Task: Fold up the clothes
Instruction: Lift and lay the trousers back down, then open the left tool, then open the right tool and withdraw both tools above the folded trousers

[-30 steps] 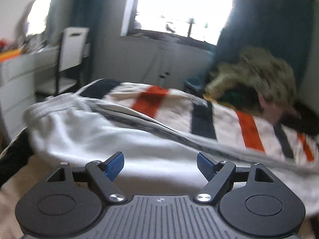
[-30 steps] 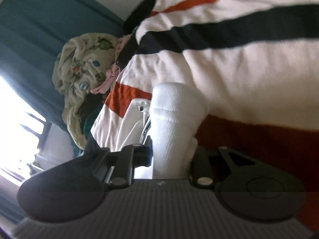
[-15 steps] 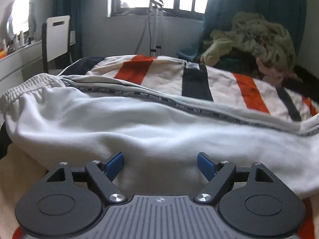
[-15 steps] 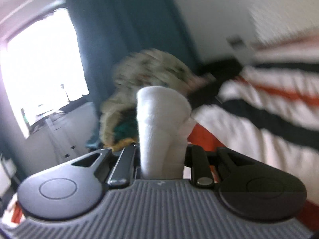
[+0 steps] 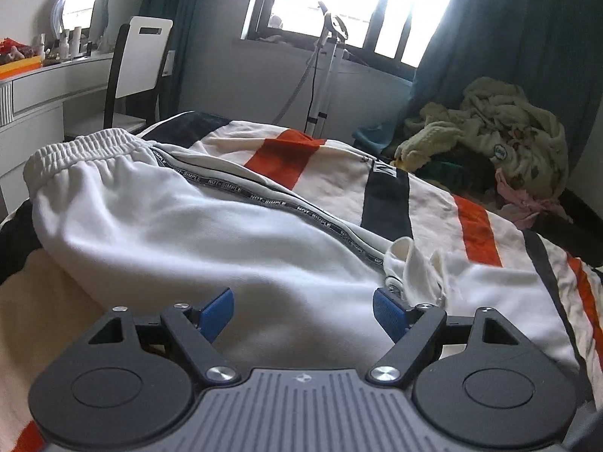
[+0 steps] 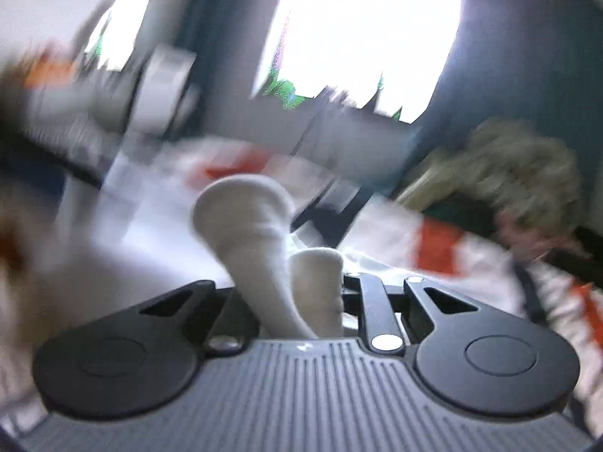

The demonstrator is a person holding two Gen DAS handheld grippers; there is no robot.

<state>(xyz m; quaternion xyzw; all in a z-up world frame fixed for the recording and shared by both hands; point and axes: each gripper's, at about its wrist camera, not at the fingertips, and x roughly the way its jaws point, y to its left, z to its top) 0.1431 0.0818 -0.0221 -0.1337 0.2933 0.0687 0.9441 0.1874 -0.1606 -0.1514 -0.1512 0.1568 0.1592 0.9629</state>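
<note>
The white sweatpants point(image 5: 181, 233) lie across the striped blanket point(image 5: 388, 196) on the bed, the elastic waistband point(image 5: 83, 147) toward the blanket's far left edge and the legs running to its right side. They look soft and limp, light but bulky, likely to sag and bunch unless held at 2 points; the ribbed waistband and the cuff seem the firmest places to pinch. The left gripper point(image 5: 303, 310) hovers low over the cloth, its jaws wide apart and empty. The right gripper point(image 6: 301, 301) is clamped on a ribbed white cuff point(image 6: 245, 218); that view is blurred. The blanket is soft and uneven. A window point(image 5: 361, 7), a white chair point(image 5: 139, 60) and a heap of laundry point(image 5: 505, 139) lie beyond the bed.
</note>
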